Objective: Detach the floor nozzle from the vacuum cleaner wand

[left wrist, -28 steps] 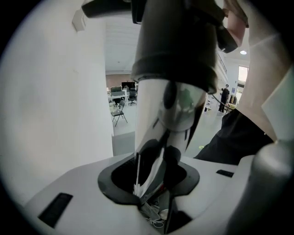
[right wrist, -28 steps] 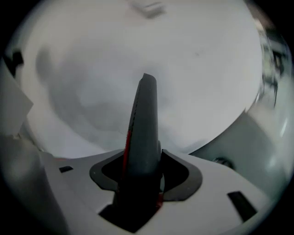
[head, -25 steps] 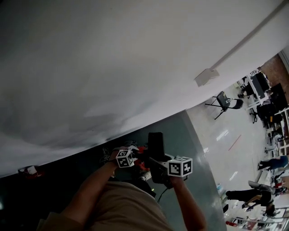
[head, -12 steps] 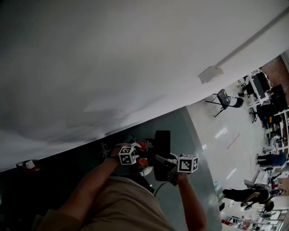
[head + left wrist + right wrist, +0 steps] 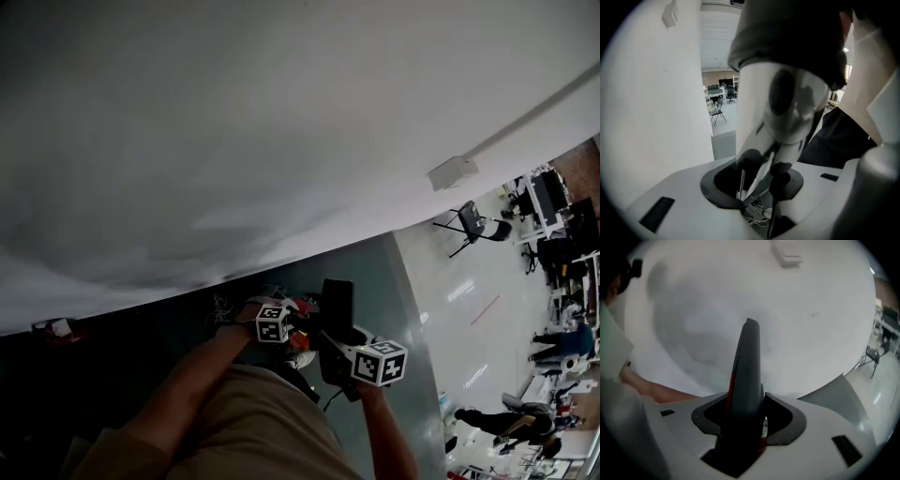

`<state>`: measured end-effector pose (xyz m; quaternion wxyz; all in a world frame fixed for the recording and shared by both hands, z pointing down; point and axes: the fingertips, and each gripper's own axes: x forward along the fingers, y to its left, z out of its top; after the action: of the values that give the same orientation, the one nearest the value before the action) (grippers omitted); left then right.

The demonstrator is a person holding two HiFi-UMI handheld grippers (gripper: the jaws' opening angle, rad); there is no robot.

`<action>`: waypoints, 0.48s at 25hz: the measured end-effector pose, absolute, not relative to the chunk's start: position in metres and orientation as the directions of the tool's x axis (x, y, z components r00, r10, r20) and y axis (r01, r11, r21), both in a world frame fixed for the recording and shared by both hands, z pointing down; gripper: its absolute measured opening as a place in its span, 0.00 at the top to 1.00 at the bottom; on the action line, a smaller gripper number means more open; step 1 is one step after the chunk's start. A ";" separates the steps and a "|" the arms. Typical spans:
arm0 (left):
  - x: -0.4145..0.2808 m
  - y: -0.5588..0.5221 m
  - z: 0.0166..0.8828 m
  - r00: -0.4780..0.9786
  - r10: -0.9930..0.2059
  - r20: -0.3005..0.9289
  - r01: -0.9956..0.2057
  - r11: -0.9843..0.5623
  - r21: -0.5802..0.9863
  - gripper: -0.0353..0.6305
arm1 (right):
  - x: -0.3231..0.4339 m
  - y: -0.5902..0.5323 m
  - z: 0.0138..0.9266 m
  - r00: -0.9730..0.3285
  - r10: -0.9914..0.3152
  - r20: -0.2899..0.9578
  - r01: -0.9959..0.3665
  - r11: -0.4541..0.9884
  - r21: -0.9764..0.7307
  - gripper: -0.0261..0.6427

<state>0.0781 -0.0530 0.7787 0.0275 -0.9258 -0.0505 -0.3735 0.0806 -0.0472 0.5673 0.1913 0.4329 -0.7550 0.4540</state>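
Low in the head view's centre, the right gripper clamps the dark grey, red-edged flat floor nozzle. The left gripper, jaws closed, meets the white plastic wand. Separation seems in hand; next, a straight pull apart.

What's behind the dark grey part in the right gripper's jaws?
White wall with a small white box high up; a chair at far right. The dark grey part covers the wall strip straight behind it, and the right gripper hides its lower end.
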 end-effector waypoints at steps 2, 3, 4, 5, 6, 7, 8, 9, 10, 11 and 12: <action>0.077 -0.049 0.777 0.725 0.068 0.685 0.104 -0.995 -0.011 0.75 | 0.087 -0.045 0.569 -0.595 -0.471 0.651 -0.790 0.194 -0.581 0.63; 0.079 -0.046 0.778 0.726 0.076 0.683 0.114 -0.993 -0.010 0.75 | 0.092 -0.045 0.571 -0.643 -0.476 0.599 -0.731 0.149 -0.666 0.63; 0.081 -0.045 0.778 0.723 0.088 0.685 0.131 -0.991 -0.010 0.75 | 0.095 -0.046 0.571 -0.671 -0.486 0.560 -0.682 0.110 -0.723 0.63; 0.083 -0.045 0.779 0.720 0.098 0.687 0.146 -0.989 -0.012 0.75 | 0.094 -0.047 0.569 -0.669 -0.490 0.560 -0.680 0.097 -0.727 0.63; 0.084 -0.047 0.779 0.720 0.102 0.687 0.153 -0.988 -0.013 0.75 | 0.091 -0.047 0.566 -0.633 -0.481 0.607 -0.735 0.126 -0.667 0.63; 0.084 -0.049 0.778 0.724 0.099 0.683 0.150 -0.989 -0.016 0.75 | 0.086 -0.047 0.562 -0.574 -0.463 0.676 -0.808 0.190 -0.557 0.63; 0.083 -0.050 0.777 0.730 0.092 0.678 0.141 -0.990 -0.018 0.75 | 0.081 -0.046 0.560 -0.525 -0.444 0.726 -0.851 0.255 -0.459 0.63; 0.082 -0.050 0.776 0.736 0.087 0.672 0.134 -0.991 -0.019 0.75 | 0.080 -0.046 0.560 -0.520 -0.429 0.739 -0.854 0.286 -0.434 0.63; 0.081 -0.049 0.775 0.740 0.089 0.667 0.135 -0.991 -0.018 0.76 | 0.084 -0.048 0.562 -0.561 -0.419 0.714 -0.828 0.276 -0.488 0.63; 0.081 -0.048 0.775 0.740 0.098 0.666 0.145 -0.989 -0.015 0.76 | 0.090 -0.050 0.565 -0.623 -0.419 0.661 -0.778 0.239 -0.581 0.63; 0.083 -0.046 0.775 0.735 0.110 0.669 0.160 -0.987 -0.014 0.76 | 0.097 -0.051 0.567 -0.675 -0.428 0.601 -0.719 0.196 -0.667 0.63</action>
<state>0.0825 -0.0460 0.7754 0.0353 -0.9308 -0.0727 -0.3565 0.0970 -0.0515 0.5672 0.1426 0.3773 -0.7601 0.5096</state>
